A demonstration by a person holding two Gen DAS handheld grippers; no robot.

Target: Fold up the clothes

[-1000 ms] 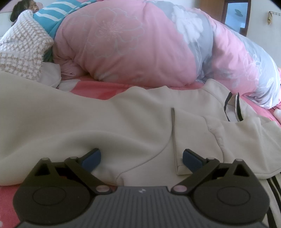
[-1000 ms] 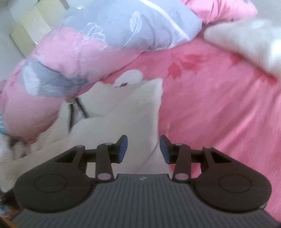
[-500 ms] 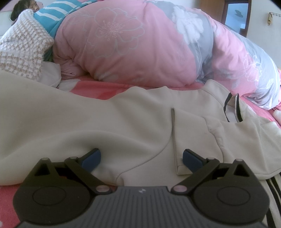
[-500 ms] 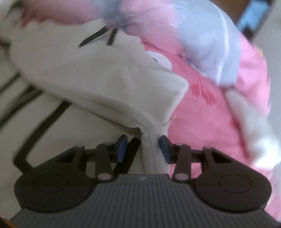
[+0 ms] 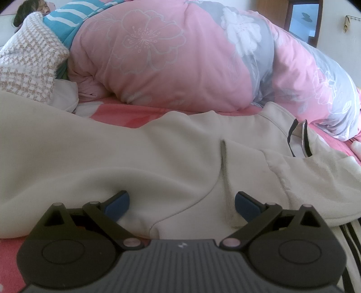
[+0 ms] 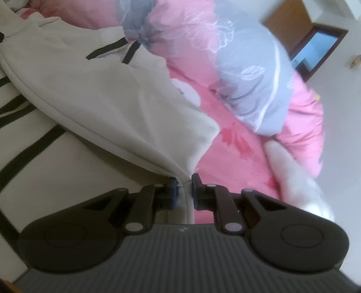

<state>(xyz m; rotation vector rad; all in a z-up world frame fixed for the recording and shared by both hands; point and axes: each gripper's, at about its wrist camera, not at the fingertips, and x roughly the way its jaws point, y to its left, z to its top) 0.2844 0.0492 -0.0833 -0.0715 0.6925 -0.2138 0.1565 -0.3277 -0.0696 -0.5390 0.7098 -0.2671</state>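
Closing on a pinched corner of the cream jacket (image 6: 126, 108), the right gripper (image 6: 183, 188) is seen with far narrower jaws than half a second ago, so a fold can be judged about to begin. Wide-open jaws are kept by the left gripper (image 5: 181, 202) over the jacket's hem, spread on the pink bed (image 5: 117, 115). A striped garment (image 6: 45, 162) beneath is shown clearly only in the right view; a sleeping person (image 5: 33, 9) only in the left.

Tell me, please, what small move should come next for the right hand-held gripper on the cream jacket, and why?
Probably finish the pinch, then lift that corner a little. The right hand-held gripper has its jaws closing with a corner of the cream jacket between them, while the left hand-held gripper stands open over the hem, gripping nothing. The jacket lies spread on the pink bedsheet, not yet folded.
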